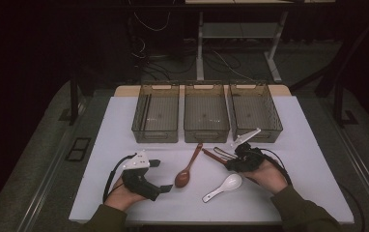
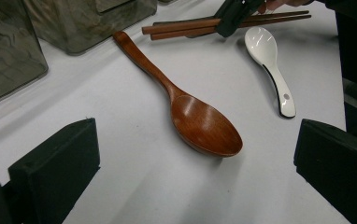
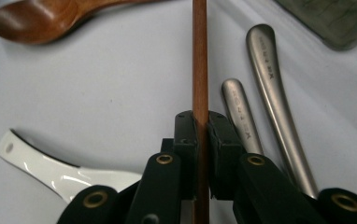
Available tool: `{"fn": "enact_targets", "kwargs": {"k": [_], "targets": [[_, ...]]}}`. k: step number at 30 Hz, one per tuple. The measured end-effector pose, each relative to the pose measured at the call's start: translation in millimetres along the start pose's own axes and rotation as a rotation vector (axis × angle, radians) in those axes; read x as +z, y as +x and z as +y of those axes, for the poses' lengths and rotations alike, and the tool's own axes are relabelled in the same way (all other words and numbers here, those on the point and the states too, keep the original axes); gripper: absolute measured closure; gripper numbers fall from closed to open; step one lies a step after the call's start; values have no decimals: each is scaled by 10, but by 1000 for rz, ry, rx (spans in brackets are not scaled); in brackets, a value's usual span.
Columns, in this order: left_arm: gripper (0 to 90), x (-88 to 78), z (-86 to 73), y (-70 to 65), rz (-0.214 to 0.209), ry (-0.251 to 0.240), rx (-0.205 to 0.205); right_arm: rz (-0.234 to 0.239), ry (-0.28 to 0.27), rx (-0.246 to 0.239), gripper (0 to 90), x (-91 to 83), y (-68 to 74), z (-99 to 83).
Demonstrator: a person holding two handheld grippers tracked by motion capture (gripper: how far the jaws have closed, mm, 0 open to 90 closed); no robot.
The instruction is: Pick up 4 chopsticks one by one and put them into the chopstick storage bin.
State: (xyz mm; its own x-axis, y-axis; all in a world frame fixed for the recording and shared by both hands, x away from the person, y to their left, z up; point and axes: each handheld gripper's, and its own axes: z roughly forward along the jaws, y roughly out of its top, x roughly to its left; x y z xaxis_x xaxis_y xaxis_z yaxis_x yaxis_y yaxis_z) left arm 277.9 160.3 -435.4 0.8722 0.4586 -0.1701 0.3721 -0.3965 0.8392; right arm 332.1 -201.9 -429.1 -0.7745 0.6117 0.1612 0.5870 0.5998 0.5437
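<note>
My right gripper (image 1: 232, 160) (image 3: 201, 119) is shut on a pair of brown wooden chopsticks (image 1: 213, 154) (image 3: 199, 56), which stick out past its jaws just above the white table (image 1: 120, 125). In the left gripper view the chopsticks (image 2: 186, 27) lie level near the top. My left gripper (image 1: 159, 176) (image 2: 195, 140) is open, its jaws wide apart on either side of the bowl of a brown wooden spoon (image 1: 186, 170) (image 2: 204, 123) (image 3: 32, 18) lying on the table. A white ceramic spoon (image 1: 223, 186) (image 2: 265, 51) (image 3: 50, 165) lies beside the right gripper.
Three empty smoky plastic bins (image 1: 156, 130) (image 1: 205, 131) (image 1: 257, 129) stand in a row at the back of the table. Two metal cutlery handles (image 3: 267, 70) (image 3: 238, 109) lie right of the chopsticks. A bin corner (image 3: 335, 23) is close by.
</note>
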Motion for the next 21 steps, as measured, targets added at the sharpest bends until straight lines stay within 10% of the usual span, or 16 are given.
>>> {"fn": "enact_targets", "kwargs": {"k": [21], "targets": [[0,1,-1,-1,-2,-3,0,48,-39,-23,657,-64,-90,-68]]}}
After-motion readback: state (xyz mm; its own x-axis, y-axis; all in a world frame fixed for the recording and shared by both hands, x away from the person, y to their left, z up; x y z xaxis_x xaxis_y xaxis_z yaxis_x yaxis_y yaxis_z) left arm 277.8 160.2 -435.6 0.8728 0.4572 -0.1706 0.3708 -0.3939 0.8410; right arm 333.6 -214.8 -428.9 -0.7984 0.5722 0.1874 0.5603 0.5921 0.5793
